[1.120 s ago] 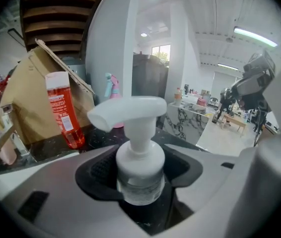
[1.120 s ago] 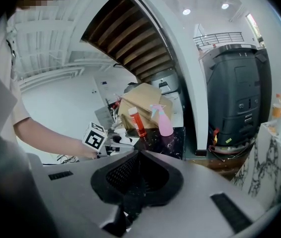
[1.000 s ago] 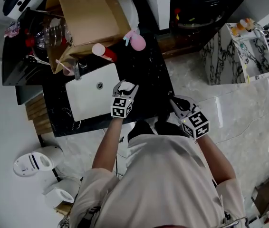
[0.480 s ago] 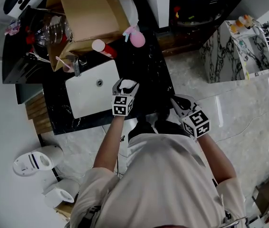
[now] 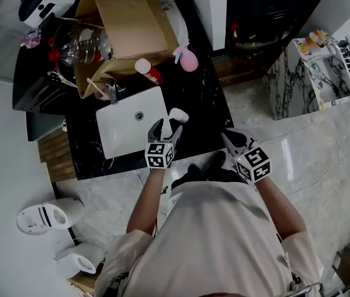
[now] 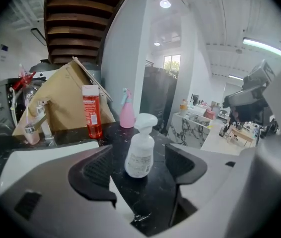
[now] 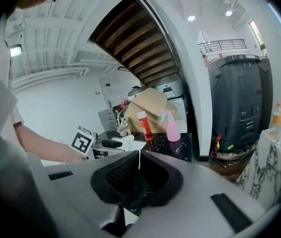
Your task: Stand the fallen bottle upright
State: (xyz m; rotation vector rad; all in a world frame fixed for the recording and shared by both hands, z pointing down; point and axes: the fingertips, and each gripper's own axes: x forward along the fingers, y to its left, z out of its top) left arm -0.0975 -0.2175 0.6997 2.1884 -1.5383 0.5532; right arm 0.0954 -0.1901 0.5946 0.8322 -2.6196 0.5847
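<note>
A white pump bottle (image 5: 177,115) stands upright on the black counter (image 5: 201,101), just right of the sink. My left gripper (image 5: 164,129) sits just short of it, toward me. In the left gripper view the bottle (image 6: 140,152) shows in the gap ahead of the left gripper (image 6: 139,158), and neither pad touches it. Its jaws have just been opening and are now open. My right gripper (image 5: 229,137) hangs at the counter's near right corner, away from the bottle. In the right gripper view the right gripper (image 7: 138,170) is shut with nothing in it.
A white sink (image 5: 120,135) with a faucet (image 5: 110,92) fills the counter's left. Behind it are a cardboard box (image 5: 125,23), a red spray bottle (image 5: 148,72) and a pink spray bottle (image 5: 188,59). A marble block (image 5: 292,82) stands on the floor to the right.
The left jaws, which were round the white bottle, have opened and drawn back toward me. The bottle now stands free on the counter. The right gripper rose slightly.
</note>
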